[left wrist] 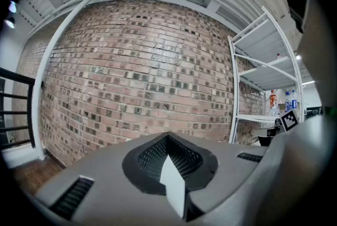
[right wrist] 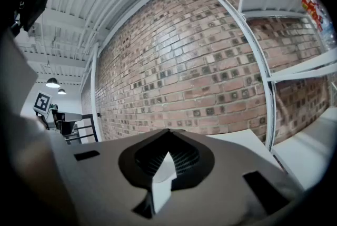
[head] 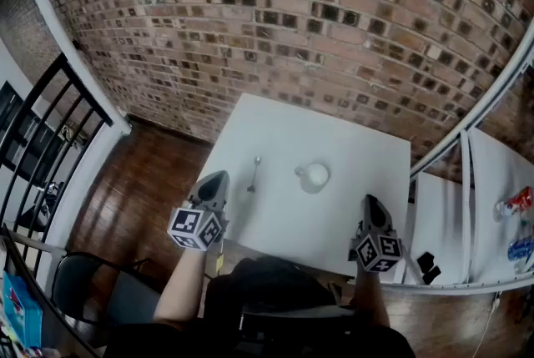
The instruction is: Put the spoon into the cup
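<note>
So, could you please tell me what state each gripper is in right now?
Left gripper: closed, nothing between its jaws.
Right gripper: closed, nothing between its jaws.

Slim metal spoon lying flat, white cup upright nearby, apart

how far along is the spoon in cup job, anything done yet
Done: nothing yet; the spoon lies on the white table, left of the cup and apart from it. In hand: nothing; the left gripper and right gripper are both shut and empty near the table's front edge. Left: grasp the spoon and put it into the cup.
</note>
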The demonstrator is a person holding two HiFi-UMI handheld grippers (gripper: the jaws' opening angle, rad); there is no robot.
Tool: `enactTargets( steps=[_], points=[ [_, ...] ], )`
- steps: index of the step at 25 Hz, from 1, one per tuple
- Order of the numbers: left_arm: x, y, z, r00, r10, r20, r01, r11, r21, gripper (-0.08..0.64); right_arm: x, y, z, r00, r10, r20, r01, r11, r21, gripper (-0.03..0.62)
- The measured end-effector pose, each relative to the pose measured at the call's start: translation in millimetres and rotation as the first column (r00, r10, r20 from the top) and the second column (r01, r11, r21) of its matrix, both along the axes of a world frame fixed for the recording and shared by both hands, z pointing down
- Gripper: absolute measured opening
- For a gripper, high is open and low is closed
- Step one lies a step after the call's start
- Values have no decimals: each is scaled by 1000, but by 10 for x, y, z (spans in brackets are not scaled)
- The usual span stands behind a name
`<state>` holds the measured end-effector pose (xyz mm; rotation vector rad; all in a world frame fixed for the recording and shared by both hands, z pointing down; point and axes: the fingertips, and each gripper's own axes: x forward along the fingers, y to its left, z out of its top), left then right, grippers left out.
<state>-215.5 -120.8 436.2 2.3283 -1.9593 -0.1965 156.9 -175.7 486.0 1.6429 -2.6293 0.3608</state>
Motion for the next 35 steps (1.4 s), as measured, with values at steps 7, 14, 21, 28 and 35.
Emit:
enactTargets(
  steps=[7,14,21,28,35],
  points=[
    [101,-148,31,1000,14,25,-14,1000,-10,3,18,-41,-26,1000,-7,5,7,1000,6,5],
    [107,-197,286,999,8,32,-6,997,-73,3,-4,-67,112,1000,-25,-3,25,999,-20,5],
    [158,-159,842,999,-19,44,28,980,-198,3,-73,-22,459,998,-52,-19,49,992,-118,5],
    [235,-159,1342,999,-11,41,24,939,-342,3,-113,52,725,997,-72,-33,64,976,-207,5],
    [310,-309,1573,999,-20,46,37,920,-390,213,-193,63,845,995,-101,-19,93,966,-240,5]
  ],
)
